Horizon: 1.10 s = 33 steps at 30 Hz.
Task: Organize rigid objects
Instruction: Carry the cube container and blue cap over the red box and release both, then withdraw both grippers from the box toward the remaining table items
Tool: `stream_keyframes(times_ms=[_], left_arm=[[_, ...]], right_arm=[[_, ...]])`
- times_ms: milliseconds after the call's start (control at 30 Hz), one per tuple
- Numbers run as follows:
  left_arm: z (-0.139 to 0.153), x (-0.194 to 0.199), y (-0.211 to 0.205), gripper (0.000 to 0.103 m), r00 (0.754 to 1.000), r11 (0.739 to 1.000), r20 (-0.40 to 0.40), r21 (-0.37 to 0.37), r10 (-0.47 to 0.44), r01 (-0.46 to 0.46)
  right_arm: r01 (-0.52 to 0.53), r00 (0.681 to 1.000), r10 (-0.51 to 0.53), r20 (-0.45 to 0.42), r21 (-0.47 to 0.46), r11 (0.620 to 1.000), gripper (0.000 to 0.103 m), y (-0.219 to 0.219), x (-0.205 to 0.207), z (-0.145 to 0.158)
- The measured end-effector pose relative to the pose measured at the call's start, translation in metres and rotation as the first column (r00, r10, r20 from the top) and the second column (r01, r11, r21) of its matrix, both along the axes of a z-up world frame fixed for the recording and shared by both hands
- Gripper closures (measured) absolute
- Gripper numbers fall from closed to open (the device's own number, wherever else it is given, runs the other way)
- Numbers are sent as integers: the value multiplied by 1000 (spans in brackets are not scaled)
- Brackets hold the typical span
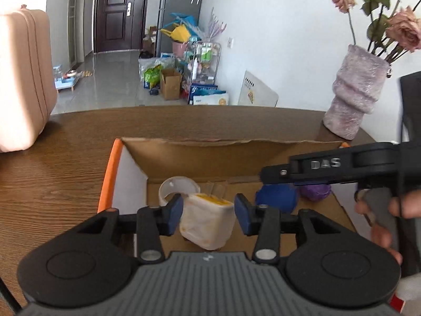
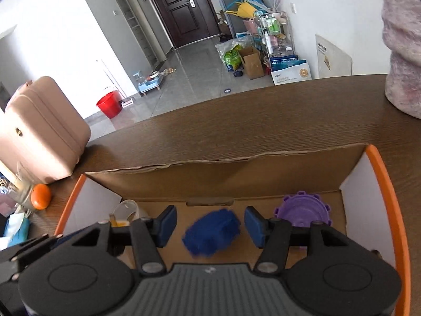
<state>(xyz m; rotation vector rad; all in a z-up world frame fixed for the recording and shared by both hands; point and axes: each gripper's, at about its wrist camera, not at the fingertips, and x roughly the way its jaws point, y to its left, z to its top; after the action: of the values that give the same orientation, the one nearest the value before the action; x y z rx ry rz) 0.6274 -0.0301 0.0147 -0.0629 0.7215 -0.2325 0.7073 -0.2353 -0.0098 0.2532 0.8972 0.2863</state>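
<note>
Over the cardboard box (image 1: 200, 155), the left gripper (image 1: 208, 212) gapes around a smooth white block (image 1: 208, 221), untouching; the right gripper (image 2: 210, 226) stands open around a fuzzy blue lump (image 2: 211, 233).

White block (image 1: 208, 223), blue piece (image 2: 211, 233), purple gear (image 2: 302, 209) inside cardboard box (image 2: 236, 181).

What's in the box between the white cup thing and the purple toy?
The blue toy sits between the white block and the purple toy, best seen in the right wrist view.
</note>
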Motion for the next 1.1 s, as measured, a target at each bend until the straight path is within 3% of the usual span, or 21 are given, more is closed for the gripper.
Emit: stream_keyframes(times_ms=[233,300,433,633,700,900,1100], left_arm=[[43,-48,8,41,994,999,104,10,-31,30],[60,-65,11,36,991,1000,129,7,-28,27],[93,-103,15,36,986,999,162,23,-27,23],[139,-181,18,33,962,999,272,24,-30,24],[147,-207,18,33,955,999,297,36,-27,17],[142,-285,18,30,929,997,371,78,-16,-14],[92,-383,17,25,903,992,428,120,-10,-45]], right_arm=[[49,999,-49,7,15,999,45,-16,-12,22],[61,998,-62,30,11,998,39,-22,-28,39],[63,995,-63,78,8,998,35,-33,-69,77],[5,988,-4,156,-4,1000,34,-45,-149,122],[-18,982,19,189,-8,1000,28,-48,-179,132],[-74,959,83,272,-42,996,26,-49,-269,133],[-118,932,132,338,-63,991,25,-55,-360,104]])
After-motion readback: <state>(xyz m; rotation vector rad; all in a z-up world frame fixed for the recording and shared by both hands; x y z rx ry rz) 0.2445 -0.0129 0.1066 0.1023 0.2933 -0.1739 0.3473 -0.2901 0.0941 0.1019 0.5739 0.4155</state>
